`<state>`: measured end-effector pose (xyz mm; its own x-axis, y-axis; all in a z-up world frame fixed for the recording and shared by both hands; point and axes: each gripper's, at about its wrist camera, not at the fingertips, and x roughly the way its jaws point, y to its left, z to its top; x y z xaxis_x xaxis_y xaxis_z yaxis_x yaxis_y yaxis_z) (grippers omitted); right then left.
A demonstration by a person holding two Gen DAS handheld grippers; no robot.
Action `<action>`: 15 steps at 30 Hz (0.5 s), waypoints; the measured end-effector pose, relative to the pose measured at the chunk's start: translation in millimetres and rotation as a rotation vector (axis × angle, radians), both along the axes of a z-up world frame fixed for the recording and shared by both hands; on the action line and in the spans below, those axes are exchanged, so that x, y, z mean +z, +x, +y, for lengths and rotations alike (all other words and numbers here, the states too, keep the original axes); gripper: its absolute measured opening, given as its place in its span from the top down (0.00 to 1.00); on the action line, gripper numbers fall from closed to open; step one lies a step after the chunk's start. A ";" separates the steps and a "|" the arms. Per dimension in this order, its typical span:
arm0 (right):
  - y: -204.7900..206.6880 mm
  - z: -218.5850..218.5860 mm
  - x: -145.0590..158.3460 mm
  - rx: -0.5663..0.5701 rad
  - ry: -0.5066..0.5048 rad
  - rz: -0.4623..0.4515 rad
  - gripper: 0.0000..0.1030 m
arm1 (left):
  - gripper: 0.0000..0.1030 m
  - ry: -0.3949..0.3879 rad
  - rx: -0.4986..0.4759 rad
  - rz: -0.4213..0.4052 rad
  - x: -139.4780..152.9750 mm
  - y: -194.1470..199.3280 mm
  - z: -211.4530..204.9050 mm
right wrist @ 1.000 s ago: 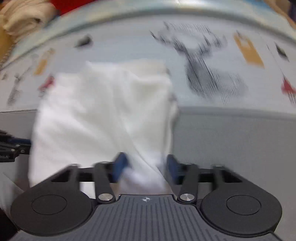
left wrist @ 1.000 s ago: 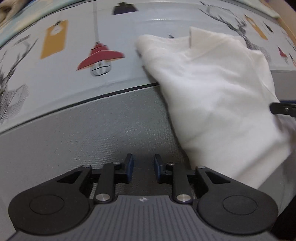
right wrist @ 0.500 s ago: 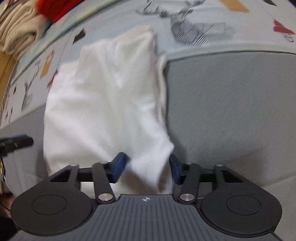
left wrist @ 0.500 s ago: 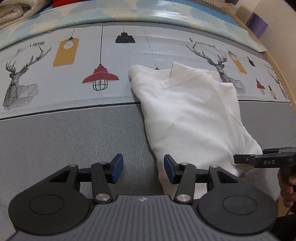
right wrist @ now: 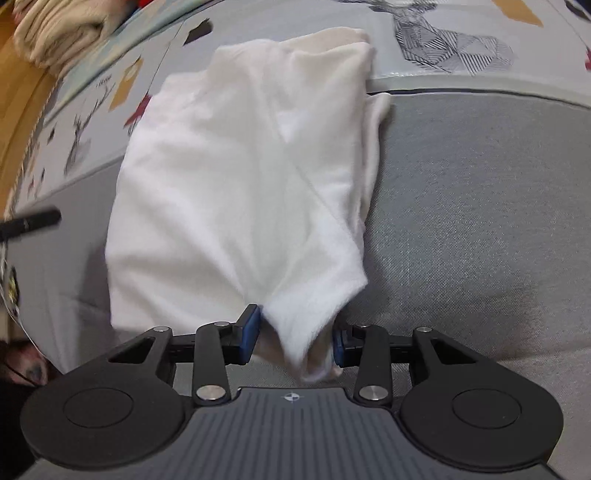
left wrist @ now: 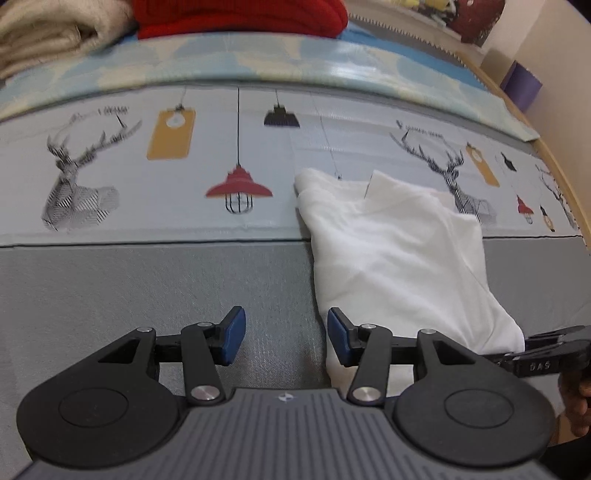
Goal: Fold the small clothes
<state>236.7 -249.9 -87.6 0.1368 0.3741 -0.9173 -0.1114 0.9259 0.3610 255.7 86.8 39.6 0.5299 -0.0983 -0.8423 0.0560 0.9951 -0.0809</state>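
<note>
A home, likely a bedroom or playroom: a padded floor mat (left wrist: 110,280) printed with deer and lamps, with folded beige blankets (left wrist: 51,40) and a red knit (left wrist: 236,14) behind.

1. The folded white cotton garment (left wrist: 395,254) lies on the grey woven mat (left wrist: 147,288), its far end reaching onto the printed deer-and-lamp sheet (left wrist: 221,147) behind.
2. The left black two-finger gripper (left wrist: 283,341) sits at the garment's near left edge.
3. The right black two-finger gripper (right wrist: 295,338) has the garment's near corner between its fingers.
4. Behind the sheet, a beige folded blanket (left wrist: 48,37) lies left of a red knitted bundle (left wrist: 240,16).
</note>
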 end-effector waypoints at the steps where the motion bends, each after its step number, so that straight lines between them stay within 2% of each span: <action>1: -1.9 -3.6 4.1 -0.029 -0.017 -0.017 0.59 | 0.41 0.028 0.005 -0.033 4.2 -6.8 -1.3; 4: -10.0 -18.1 23.6 -0.089 -0.117 -0.107 0.57 | 0.36 0.126 -0.017 -0.139 15.1 -31.5 -9.9; 6: -20.6 -26.8 46.9 -0.113 -0.200 -0.214 0.56 | 0.34 0.160 -0.043 -0.190 22.9 -49.2 -16.1; 8: -35.8 -35.4 76.5 -0.184 -0.221 -0.340 0.56 | 0.27 0.159 -0.078 -0.268 33.6 -72.4 -21.8; 9: -46.7 -39.2 92.6 -0.220 -0.202 -0.410 0.53 | 0.17 0.163 -0.081 -0.323 39.3 -87.8 -25.0; 10: -59.0 -40.6 106.8 -0.243 -0.188 -0.476 0.48 | 0.12 0.170 -0.080 -0.370 42.5 -102.1 -28.0; 12: -89.5 -37.7 131.1 -0.255 -0.183 -0.609 0.39 | 0.11 0.178 -0.085 -0.426 45.3 -129.1 -35.2; 14: -121.1 -29.7 145.0 -0.249 -0.182 -0.718 0.29 | 0.07 0.164 -0.078 -0.435 43.5 -152.1 -41.9; 15: -136.1 -25.0 147.4 -0.247 -0.180 -0.762 0.22 | 0.01 0.155 -0.068 -0.432 41.5 -160.8 -44.7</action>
